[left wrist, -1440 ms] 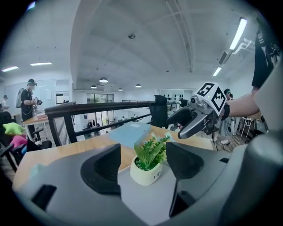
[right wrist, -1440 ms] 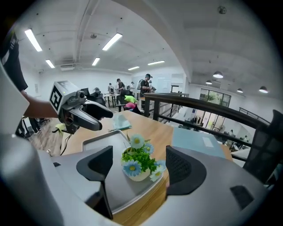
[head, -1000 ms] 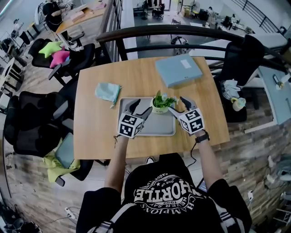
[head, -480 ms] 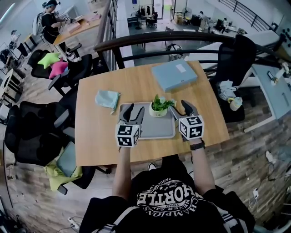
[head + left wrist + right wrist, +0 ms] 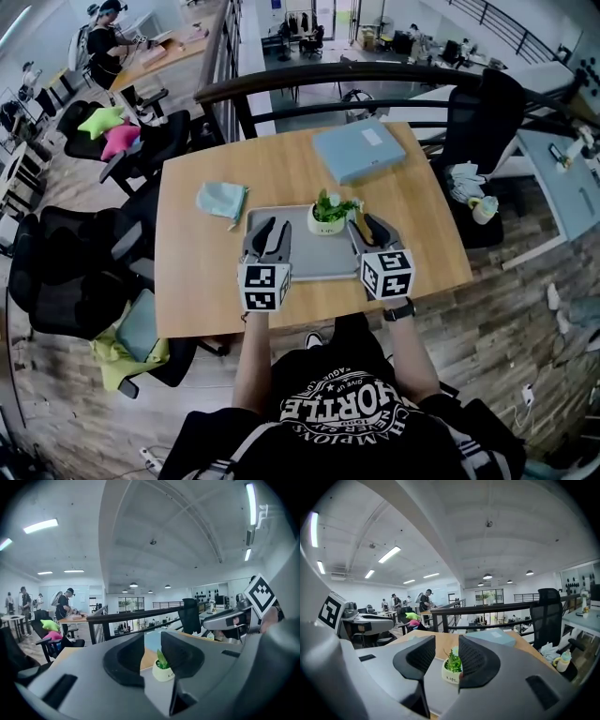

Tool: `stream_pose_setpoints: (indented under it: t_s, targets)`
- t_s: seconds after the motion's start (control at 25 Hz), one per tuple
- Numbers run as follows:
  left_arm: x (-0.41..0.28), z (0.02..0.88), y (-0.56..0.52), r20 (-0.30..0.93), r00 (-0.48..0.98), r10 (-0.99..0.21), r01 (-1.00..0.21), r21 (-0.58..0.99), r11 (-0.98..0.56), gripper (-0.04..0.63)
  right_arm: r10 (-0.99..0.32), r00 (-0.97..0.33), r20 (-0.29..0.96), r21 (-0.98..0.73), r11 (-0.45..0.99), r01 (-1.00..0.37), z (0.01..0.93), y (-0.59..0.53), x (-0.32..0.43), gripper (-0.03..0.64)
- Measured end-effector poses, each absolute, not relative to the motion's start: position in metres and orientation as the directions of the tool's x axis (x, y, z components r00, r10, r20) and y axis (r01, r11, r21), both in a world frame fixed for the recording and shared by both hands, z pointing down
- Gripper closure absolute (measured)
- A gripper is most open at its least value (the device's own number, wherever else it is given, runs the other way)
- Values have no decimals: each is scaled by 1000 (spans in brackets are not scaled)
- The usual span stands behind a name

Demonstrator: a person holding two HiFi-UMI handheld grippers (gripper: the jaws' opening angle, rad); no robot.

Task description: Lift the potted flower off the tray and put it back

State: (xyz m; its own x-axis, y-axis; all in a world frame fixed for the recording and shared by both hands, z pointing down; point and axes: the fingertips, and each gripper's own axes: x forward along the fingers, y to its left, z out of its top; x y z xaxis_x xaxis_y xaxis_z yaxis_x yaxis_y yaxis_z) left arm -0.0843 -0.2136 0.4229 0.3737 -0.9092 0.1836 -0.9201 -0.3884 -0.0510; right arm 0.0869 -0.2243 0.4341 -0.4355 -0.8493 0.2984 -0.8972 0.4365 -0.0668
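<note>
A small white pot with a green plant stands at the far edge of the grey tray on the wooden table. My left gripper hovers over the tray's left half, short of the pot. My right gripper is at the tray's right edge, just beside the pot and apart from it. Both pairs of jaws have just been closing and stand narrow but open, with nothing between them. In the left gripper view the pot shows beyond the gap, and likewise the pot in the right gripper view.
A blue-grey flat box lies at the table's far right and a teal cloth left of the tray. A dark railing runs behind the table. Office chairs stand to the left and one to the right.
Both grippers have drawn back from the pot toward me and risen a little. Their jaws have narrowed. The pot stays on the tray.
</note>
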Motion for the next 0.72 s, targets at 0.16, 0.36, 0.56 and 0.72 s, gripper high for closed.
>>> stream_pose_setpoints:
  t_s: [0.16,0.36,0.56,0.72]
  targets:
    - [-87,431,-205,176,370,-912,-926,-17,-378,506,-854,-432,290,-88,426,-901,437,-215,83,466]
    - [-93,436,-195,175,364,-915,-929,6,-369,541,-867,-417,274,-91,408,-908,430,-210,90,499]
    - [-102,441,-188,186,369,-911,-926,-13,-378,563,-887,-375,268,-99,362,-927,432,-206,99,550]
    - [-110,444,-185,199,358,-912,-929,-24,-370,573,-904,-346,250,-85,336,-938,427,-204,109,592]
